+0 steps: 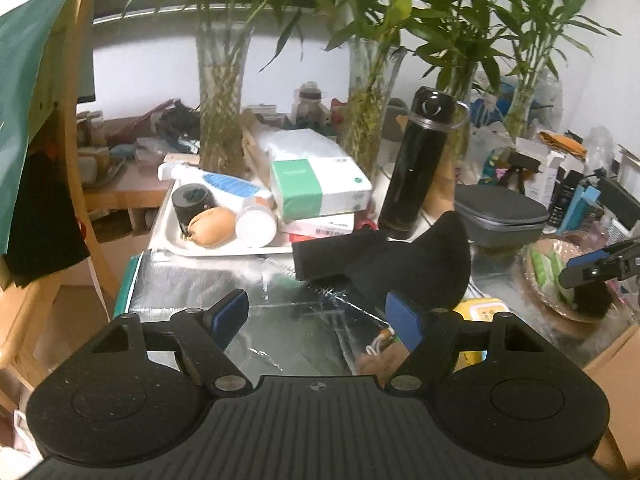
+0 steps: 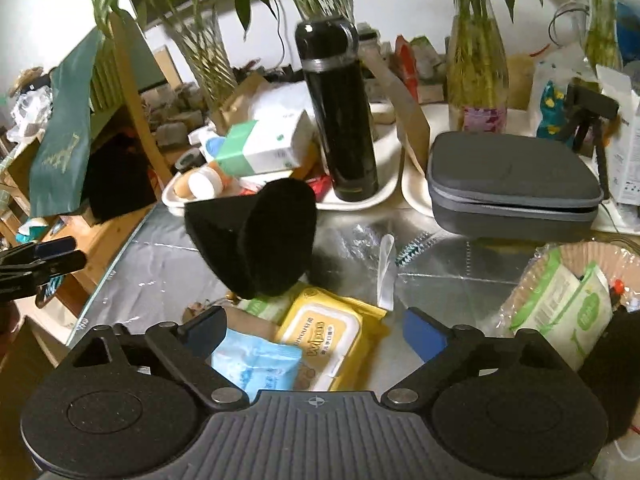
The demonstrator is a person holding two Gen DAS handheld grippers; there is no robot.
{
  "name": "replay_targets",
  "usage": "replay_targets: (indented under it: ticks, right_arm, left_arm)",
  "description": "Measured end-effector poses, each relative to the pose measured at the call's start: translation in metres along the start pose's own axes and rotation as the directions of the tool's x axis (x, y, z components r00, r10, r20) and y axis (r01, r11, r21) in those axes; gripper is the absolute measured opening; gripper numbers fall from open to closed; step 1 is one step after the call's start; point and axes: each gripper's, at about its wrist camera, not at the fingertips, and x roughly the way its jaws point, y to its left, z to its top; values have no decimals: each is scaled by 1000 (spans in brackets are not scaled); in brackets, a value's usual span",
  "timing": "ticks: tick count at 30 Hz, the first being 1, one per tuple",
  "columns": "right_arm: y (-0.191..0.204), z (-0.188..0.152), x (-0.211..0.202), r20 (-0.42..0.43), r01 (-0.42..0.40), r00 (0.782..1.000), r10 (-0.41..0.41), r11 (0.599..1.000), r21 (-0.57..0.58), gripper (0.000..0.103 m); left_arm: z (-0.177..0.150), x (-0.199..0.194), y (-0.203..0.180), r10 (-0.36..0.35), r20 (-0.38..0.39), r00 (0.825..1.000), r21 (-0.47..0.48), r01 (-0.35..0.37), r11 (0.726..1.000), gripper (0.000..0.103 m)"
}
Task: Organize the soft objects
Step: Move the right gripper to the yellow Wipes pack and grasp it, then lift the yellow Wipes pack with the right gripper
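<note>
Left fingers: my left gripper point(image 1: 318, 314) is spread, nothing between its fingers, over the silver foil-covered desk point(image 1: 192, 284).
Black soft item: a black fabric cone-shaped piece point(image 2: 260, 240) lies mid-desk, just past the wipes.
Near packs: a pale blue tissue pack point(image 2: 256, 368) sits left of a yellow wet-wipes pack point(image 2: 324, 348).
Right fingers: my right gripper point(image 2: 316, 334) is released over both packs, gripping neither.
Far right: a paper-lined basket point(image 2: 532, 280) holds a green-and-white pack point(image 2: 568, 308).
</note>
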Motion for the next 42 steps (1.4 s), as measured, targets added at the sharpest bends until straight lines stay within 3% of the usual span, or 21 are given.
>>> replay_targets:
  ticks: [11, 20, 26, 32, 35, 37, 42]
  right_arm:
    - [-18, 5, 57, -179, 14, 984, 2, 996, 88, 90]
    - [-18, 10, 90, -252, 35, 968, -1, 991, 132, 86]
    - [-5, 11, 107, -327, 60, 945, -26, 994, 94, 86]
    - [8, 12, 128, -386, 125, 916, -111, 992, 11, 84]
    - [18, 11, 130, -391, 140, 907, -158, 987, -73, 79]
    - [20, 12, 126, -385, 132, 908, -163, 985, -107, 70]
    - [13, 14, 118, -341, 205, 901, -270, 955, -213, 69]
  left_arm:
    - [9, 6, 6, 12, 11, 1000, -63, -11, 998, 76]
    - [9, 10, 7, 19, -14, 1000, -83, -21, 996, 76]
    - [6, 12, 5, 29, -28, 999, -52, -31, 998, 76]
    - [5, 16, 8, 36, -43, 998, -61, -39, 997, 76]
    - [4, 17, 7, 43, -46, 998, -53, -46, 998, 76]
    - [3, 18, 8, 47, -53, 998, -58, -50, 997, 76]
    - [4, 19, 9, 44, -56, 997, -68, -48, 997, 76]
